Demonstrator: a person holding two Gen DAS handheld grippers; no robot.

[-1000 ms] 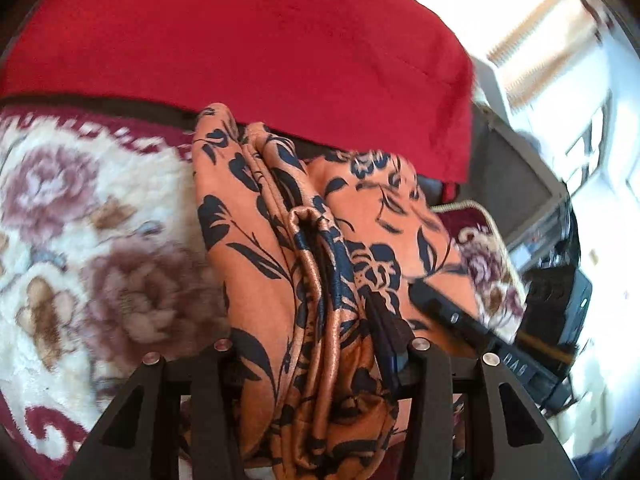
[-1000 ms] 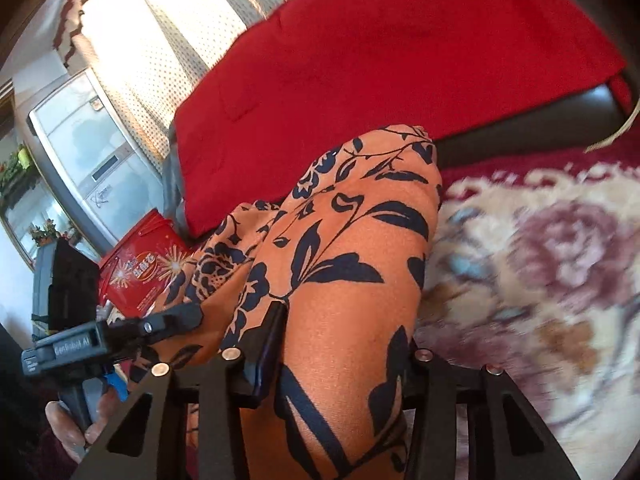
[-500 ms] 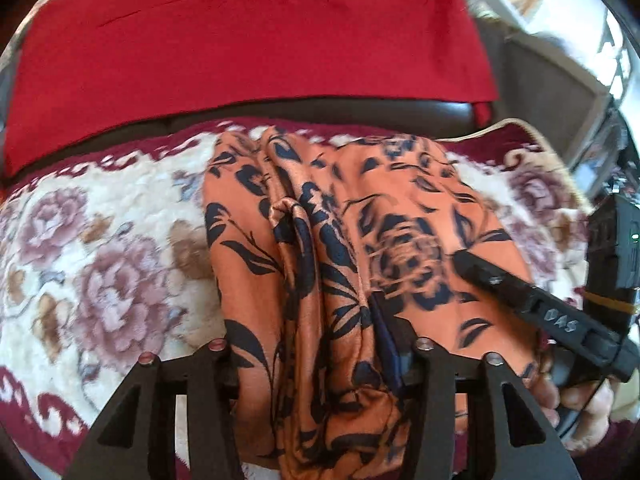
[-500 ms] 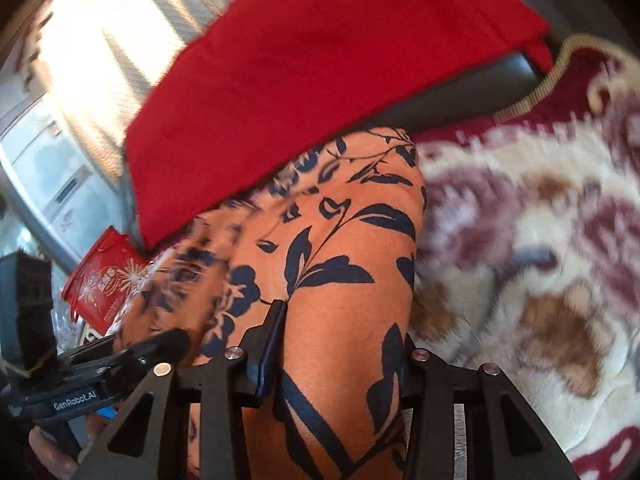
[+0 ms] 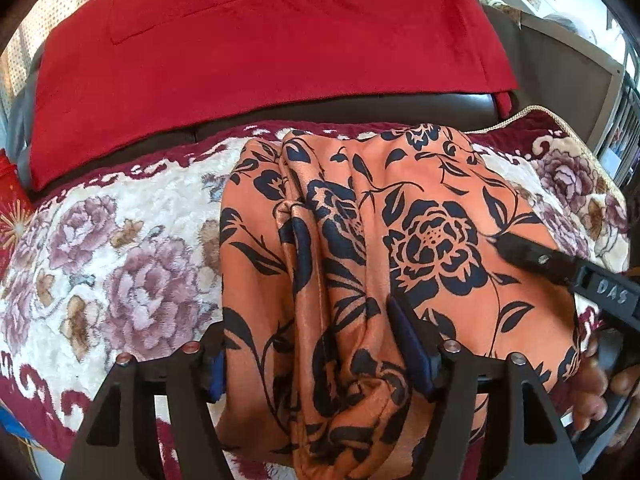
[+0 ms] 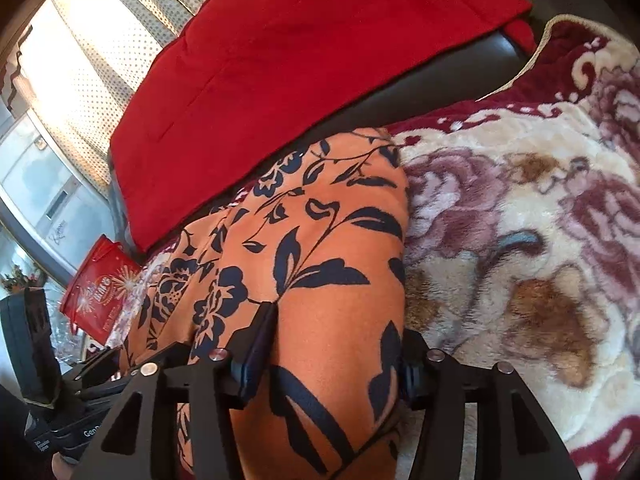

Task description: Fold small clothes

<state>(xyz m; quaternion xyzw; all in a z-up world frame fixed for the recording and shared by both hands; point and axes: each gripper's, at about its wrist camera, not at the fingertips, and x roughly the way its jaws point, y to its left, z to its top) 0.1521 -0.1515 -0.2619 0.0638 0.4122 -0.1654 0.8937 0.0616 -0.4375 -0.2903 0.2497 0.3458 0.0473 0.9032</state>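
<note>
Garment: orange satin cloth with a dark blue flower print is being laid in a folded bundle on the cream plush blanket with mauve roses and a maroon border.
Long axis: bundle is being run from the grippers away toward the black leather seat back; far end is lying at the blanket's maroon border, just below the red fabric cover.
Left gripper: jaws have just been opening; cloth is bunched between them, the blue pad on the left side is standing beside the cloth, and whether it is pressing cannot be told.
Right gripper: jaws have just been opening; cloth is lying between them, both fingers close against it, grip or release not readable.
Change: a second ago the bundle was being held raised in front of the red cover; now it is being rested flatter on the blanket.
Containers: red foil packet is lying at the left edge, contents not visible.
</note>
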